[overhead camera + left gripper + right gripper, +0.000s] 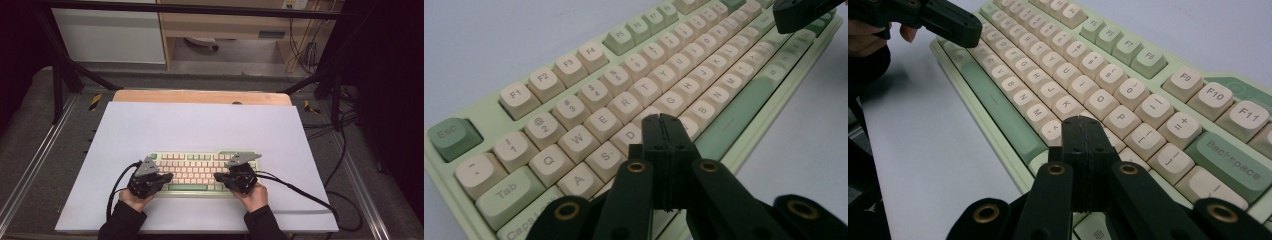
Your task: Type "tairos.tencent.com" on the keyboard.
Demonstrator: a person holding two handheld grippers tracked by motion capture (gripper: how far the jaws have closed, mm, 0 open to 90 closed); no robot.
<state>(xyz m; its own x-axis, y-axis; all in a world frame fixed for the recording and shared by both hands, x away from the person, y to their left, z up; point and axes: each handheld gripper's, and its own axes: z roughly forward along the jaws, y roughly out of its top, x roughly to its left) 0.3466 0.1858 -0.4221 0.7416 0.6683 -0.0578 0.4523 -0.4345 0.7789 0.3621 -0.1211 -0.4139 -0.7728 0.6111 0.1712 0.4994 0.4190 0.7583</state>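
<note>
Two closed grippers' jaws over keyboard (202,171), hiding several keys beneath.

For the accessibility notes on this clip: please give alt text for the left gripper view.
The left gripper, shut with nothing between its jaws, is poised over a pale green keyboard with cream keys, near the D key. The right gripper shows at the top right corner.

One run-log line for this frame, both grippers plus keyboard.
left gripper: shut, tips over D/F keys | right gripper: shut, tips near L/; keys | keyboard: flat on white sheet | held: nothing
</note>
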